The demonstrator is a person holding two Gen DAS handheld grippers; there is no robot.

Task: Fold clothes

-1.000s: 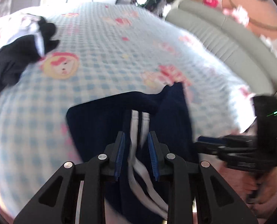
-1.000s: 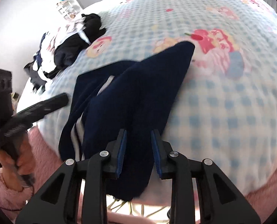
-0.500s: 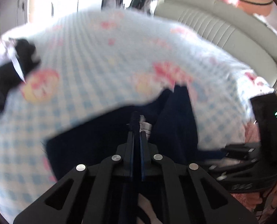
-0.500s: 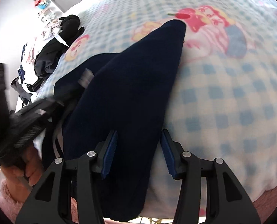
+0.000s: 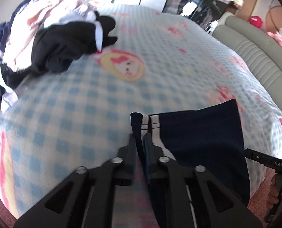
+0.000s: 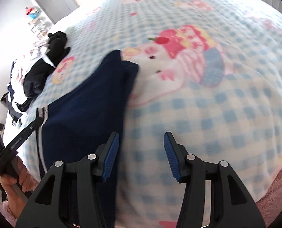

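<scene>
A navy garment with white side stripes (image 5: 201, 133) lies at the bed's near edge and hangs over it. My left gripper (image 5: 140, 139) is shut on the navy garment's striped edge near a corner. In the right wrist view the same garment (image 6: 87, 110) lies left of centre. My right gripper (image 6: 141, 146) is open and empty, just right of the garment over the checked blanket; its left finger (image 6: 110, 152) sits at the cloth's edge. The left gripper also shows in the right wrist view (image 6: 23, 134).
A blue-and-white checked blanket with cartoon prints (image 5: 83, 104) covers the bed. A pile of black, white and pink clothes (image 5: 51, 36) lies at the far left, also in the right wrist view (image 6: 40, 70). A grey padded headboard (image 5: 255, 57) runs along the right.
My left gripper closed on the striped edge and pulled it leftward. My right gripper opened wide, let go of the garment and moved to its right.
</scene>
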